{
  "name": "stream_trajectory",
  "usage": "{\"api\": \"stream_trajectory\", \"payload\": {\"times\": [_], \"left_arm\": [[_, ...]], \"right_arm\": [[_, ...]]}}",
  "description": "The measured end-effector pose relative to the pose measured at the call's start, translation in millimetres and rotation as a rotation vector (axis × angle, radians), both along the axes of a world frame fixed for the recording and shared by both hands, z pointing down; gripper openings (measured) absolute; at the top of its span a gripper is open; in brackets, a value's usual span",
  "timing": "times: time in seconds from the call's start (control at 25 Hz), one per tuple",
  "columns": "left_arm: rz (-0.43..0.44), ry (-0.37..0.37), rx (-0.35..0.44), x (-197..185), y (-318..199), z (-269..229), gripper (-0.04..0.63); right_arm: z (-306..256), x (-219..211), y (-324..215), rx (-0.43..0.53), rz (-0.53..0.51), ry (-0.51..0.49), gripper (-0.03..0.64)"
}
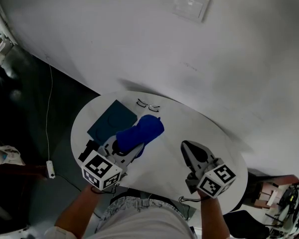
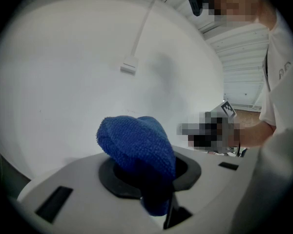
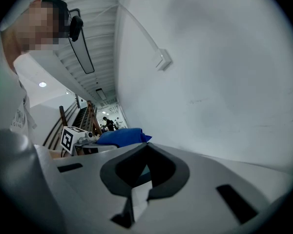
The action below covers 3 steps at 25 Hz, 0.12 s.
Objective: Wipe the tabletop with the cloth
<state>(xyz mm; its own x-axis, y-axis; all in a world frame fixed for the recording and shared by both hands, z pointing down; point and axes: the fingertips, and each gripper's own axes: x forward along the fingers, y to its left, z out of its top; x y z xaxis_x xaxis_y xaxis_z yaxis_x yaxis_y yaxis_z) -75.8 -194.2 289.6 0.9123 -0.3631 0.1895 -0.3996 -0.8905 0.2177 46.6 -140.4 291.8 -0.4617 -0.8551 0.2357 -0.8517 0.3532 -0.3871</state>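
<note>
The blue cloth (image 1: 139, 131) is bunched up and lifted above the round white table (image 1: 174, 128). My left gripper (image 1: 127, 146) is shut on it at the table's left side. In the left gripper view the cloth (image 2: 136, 145) bulges up out of the dark jaws of that gripper (image 2: 146, 172). My right gripper (image 1: 187, 146) hovers over the table's right half, apart from the cloth, jaws together and holding nothing. In the right gripper view its jaws (image 3: 146, 147) meet at the tips, with the cloth (image 3: 119, 137) off to the left.
A dark teal square mat (image 1: 109, 121) lies on the table's left side under the cloth. A small pair of wire loops (image 1: 148, 104) rests near the far edge. The white wall carries a switch box (image 1: 191, 3). A cable and plug (image 1: 50, 168) lie on the dark floor.
</note>
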Motion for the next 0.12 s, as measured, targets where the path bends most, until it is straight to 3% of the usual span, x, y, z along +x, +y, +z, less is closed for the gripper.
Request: {"api": "stream_trajectory", "payload": {"times": [0.12], "left_arm": [[-0.001, -0.003, -0.002, 1.9, -1.4, 0.7, 0.112]], "right_arm": [[1.5, 2.0, -0.6, -0.005, -0.004, 0.002, 0.006]]}}
